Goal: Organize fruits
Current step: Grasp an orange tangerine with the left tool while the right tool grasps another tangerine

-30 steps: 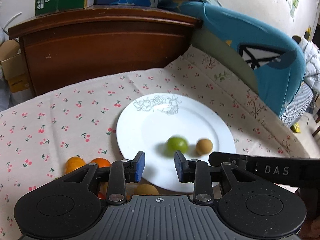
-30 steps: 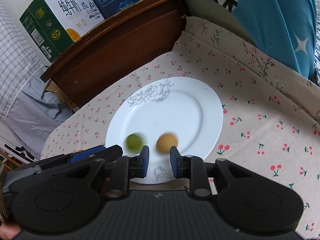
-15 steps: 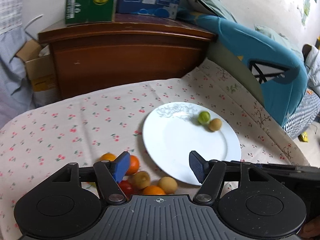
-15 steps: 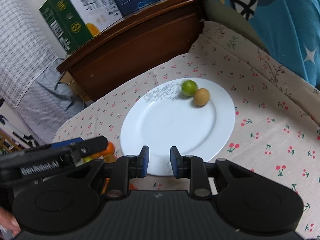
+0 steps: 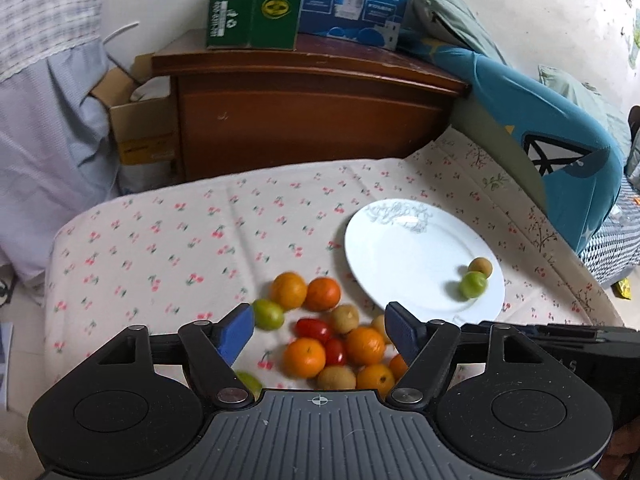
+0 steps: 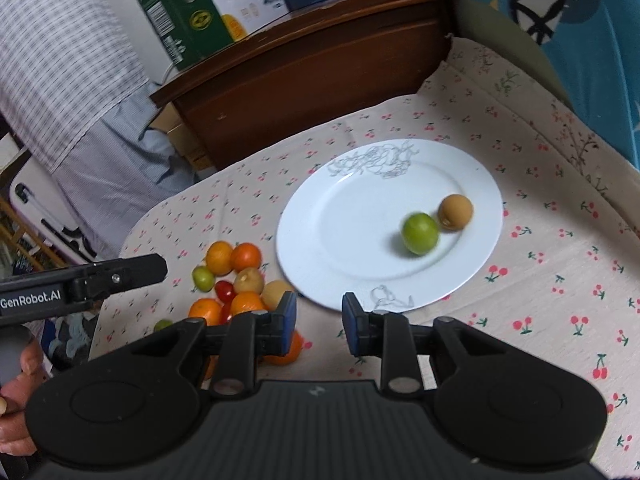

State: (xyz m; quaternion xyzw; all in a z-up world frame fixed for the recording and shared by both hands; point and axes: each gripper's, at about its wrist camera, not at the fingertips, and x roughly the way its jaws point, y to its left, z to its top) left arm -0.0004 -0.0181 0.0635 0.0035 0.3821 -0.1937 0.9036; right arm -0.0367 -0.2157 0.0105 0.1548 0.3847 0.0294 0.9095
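A white plate lies on the cherry-print cloth. On its right side a green fruit, blurred, sits next to a brown fruit. A pile of oranges, red tomatoes, green and brown fruits lies on the cloth left of the plate. My left gripper hangs above this pile, jaws opening wide and gripping nothing. My right gripper hovers at the plate's near rim, shut and empty.
A dark wooden cabinet with green and blue cartons stands behind the cloth. A blue cushion borders the right side. A cardboard box is at the left. A person's hand holds the left gripper.
The left gripper drew back from the plate to over the fruit pile and opened wide. The green fruit rolled across the plate beside the brown one. The right gripper backed off, still shut.
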